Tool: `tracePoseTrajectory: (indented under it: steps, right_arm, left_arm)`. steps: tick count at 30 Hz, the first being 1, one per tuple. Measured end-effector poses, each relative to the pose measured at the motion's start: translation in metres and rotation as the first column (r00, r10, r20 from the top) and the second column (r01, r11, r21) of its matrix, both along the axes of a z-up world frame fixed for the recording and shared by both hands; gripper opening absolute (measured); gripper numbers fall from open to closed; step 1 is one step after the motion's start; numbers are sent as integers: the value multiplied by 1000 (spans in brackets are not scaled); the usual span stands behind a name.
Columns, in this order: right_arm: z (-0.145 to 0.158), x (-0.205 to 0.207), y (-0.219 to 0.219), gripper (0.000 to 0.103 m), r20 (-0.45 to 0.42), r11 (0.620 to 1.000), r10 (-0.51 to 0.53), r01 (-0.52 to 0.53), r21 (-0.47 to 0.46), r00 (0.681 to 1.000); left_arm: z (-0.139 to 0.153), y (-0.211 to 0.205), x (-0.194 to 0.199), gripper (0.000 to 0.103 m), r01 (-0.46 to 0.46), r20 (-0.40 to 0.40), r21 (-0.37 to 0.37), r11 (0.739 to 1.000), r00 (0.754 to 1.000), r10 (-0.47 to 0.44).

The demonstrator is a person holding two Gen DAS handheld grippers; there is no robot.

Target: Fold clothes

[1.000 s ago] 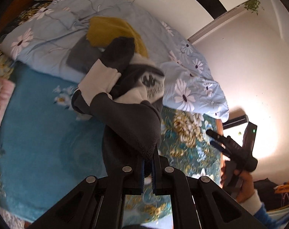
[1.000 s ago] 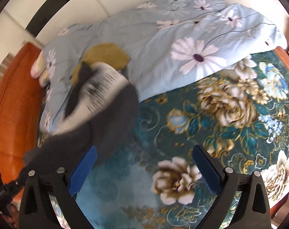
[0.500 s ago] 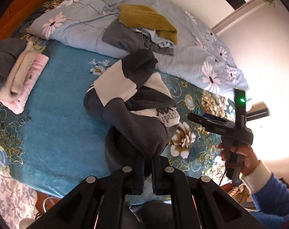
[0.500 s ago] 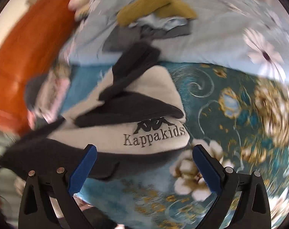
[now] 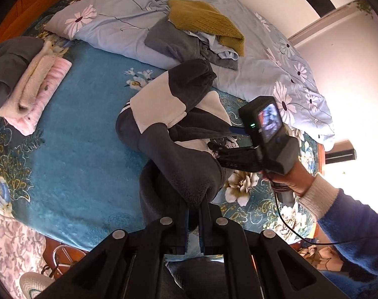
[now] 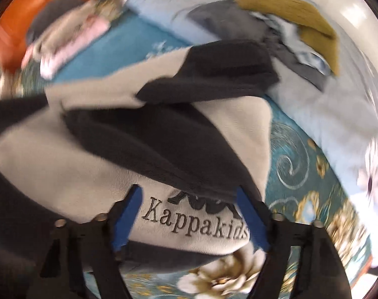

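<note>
Quilt [image 5: 129,25] behind fleece [image 5: 179,164], folded stack [image 5: 27,84] aside

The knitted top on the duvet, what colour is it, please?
Mustard yellow knitted top, clearest in the left wrist view.

The blue bed cover [image 5: 71,149] lies bare and open left of the crumpled jumper [image 5: 179,134]. Folded clothes [image 5: 27,84] block the far left, and the rumpled quilt [image 5: 129,30] with loose clothes [image 5: 201,35] blocks the back.

Two grippers [image 5: 193,220] [image 6: 189,214] (one fleece [image 5: 179,134]), one quilt [image 5: 129,25].
</note>
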State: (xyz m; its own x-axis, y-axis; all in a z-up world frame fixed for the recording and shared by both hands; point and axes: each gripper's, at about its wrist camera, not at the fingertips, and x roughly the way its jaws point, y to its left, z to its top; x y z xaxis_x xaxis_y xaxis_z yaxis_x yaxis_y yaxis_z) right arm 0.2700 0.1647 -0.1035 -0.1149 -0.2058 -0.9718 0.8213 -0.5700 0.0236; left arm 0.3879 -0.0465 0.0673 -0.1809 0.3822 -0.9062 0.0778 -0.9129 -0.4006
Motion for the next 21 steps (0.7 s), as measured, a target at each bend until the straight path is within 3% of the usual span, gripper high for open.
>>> tracePoseTrajectory:
  steps: [2, 6, 7, 9, 12, 16, 21]
  right_arm:
    - [-8, -1, -9, 69, -26, 999, 32, -32, 27, 999]
    - [-14, -17, -23, 35, -11, 999, 24, -24, 49, 1000]
    - [-15, -23, -26, 31, 8, 999, 12, -12, 44, 1000]
    - [-14, -37, -27, 25, 62, 999, -40, 39, 19, 997]
    - [1, -61, -13, 20, 150, 977, -178, 193, -91, 972]
    - [27, -102, 33, 10, 221, 866, -409, 453, -211, 885]
    - [81, -133, 114, 9, 209, 657, -633, 660, -365, 746]
  left_arm:
    - [-1, -1, 0, 6, -8, 6, -1, 1000, 1000, 8]
    - [-1, -3, 0, 6, -28, 14, 4, 1000, 1000, 28]
    - [-2, -4, 0, 6, -34, 19, 3, 999, 999, 34]
    - [-4, -7, 0, 6, -45, 25, -1, 999, 999, 45]
    - [-9, -13, 0, 6, -67, 38, -5, 998, 997, 67]
    - [-13, -15, 0, 6, -54, 46, -20, 998, 997, 55]
    - [-15, -17, 1, 6, -33, 46, -28, 999, 998, 34]
